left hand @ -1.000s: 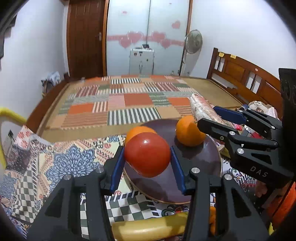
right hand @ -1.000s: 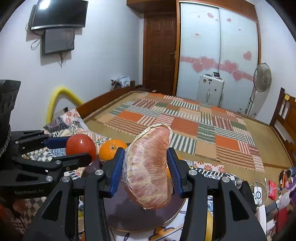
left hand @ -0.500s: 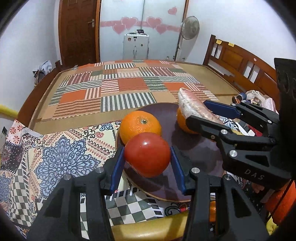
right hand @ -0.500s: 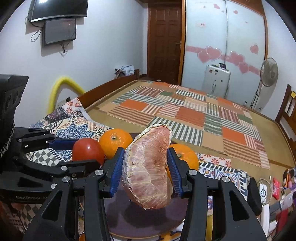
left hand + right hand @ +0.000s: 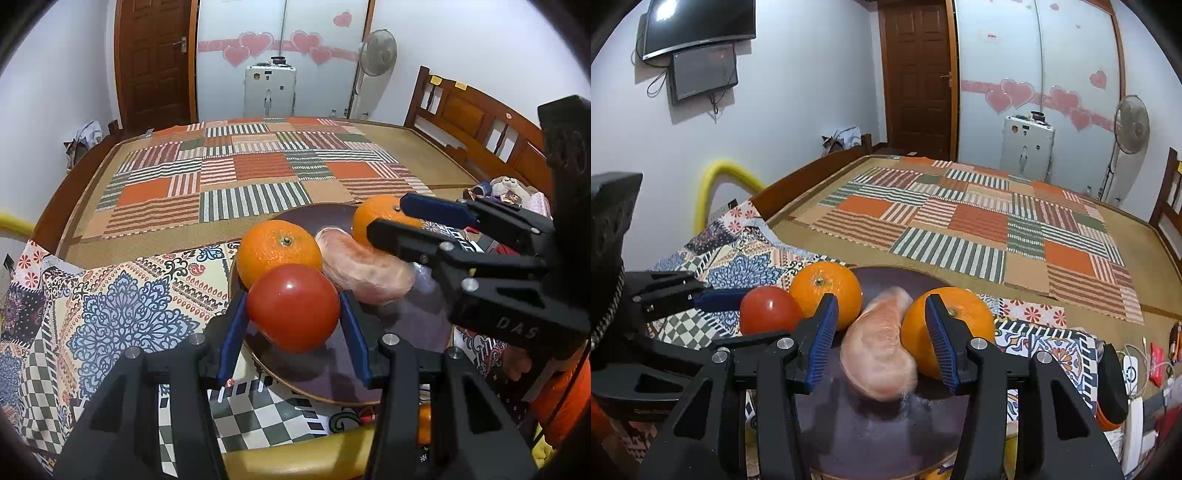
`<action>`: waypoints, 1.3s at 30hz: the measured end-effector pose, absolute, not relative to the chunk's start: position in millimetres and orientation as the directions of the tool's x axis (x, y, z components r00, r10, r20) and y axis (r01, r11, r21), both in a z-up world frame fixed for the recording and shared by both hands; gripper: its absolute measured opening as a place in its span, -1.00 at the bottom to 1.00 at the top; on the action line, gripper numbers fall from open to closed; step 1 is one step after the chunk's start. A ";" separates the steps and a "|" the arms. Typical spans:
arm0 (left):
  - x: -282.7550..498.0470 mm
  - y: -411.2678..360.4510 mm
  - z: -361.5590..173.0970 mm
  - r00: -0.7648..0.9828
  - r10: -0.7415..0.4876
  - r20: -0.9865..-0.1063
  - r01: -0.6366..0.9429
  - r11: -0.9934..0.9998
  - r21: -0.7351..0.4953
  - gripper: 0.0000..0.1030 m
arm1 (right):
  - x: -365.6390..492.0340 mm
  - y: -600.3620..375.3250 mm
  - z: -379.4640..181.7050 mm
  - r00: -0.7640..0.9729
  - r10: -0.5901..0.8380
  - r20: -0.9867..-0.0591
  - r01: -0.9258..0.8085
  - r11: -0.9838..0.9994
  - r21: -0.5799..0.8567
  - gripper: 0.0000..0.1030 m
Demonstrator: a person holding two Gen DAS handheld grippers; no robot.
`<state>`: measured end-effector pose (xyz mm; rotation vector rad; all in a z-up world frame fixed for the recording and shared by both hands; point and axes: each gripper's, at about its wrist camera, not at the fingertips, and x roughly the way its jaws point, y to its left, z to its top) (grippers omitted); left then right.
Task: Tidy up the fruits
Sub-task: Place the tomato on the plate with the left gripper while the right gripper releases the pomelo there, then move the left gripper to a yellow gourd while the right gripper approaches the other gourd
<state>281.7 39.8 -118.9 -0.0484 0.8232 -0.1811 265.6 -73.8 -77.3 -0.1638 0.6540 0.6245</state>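
A: Pomelo segment (image 5: 879, 354): on the plate (image 5: 886, 424) between two oranges; my right gripper (image 5: 881, 339) jaws released.

B: Tomato (image 5: 293, 308)?

A: Clenched in my left gripper (image 5: 293, 314), above the plate edge. Risk: it rolls off once released.

Striped patchwork bedspread (image 5: 255, 173) fills mid-frame; brown wooden door (image 5: 155, 62) sits upper left, white standing fan (image 5: 376, 55) upper right, black wall television (image 5: 698, 26) upper left.

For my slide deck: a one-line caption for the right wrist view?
Open right tongs around a blurred pomelo segment over the dark plate, between two oranges.
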 end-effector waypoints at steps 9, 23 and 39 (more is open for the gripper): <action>274.6 36.0 -111.5 0.686 -0.180 -0.705 0.156 0.983 -0.099 0.05 | 250.8 -83.6 -66.9 0.653 0.479 -0.586 -0.581 0.814 0.017 -0.11; 223.5 41.4 -91.3 0.739 -0.124 -0.662 0.126 0.991 -0.045 0.17 | 212.8 -130.4 -66.7 0.725 0.393 -0.565 -0.526 0.846 -0.086 0.09; 170.7 15.8 -120.8 0.683 -0.129 -0.719 0.134 0.990 -0.049 0.33 | 196.8 -198.0 -97.7 0.720 0.273 -0.638 -0.418 0.904 -0.086 0.09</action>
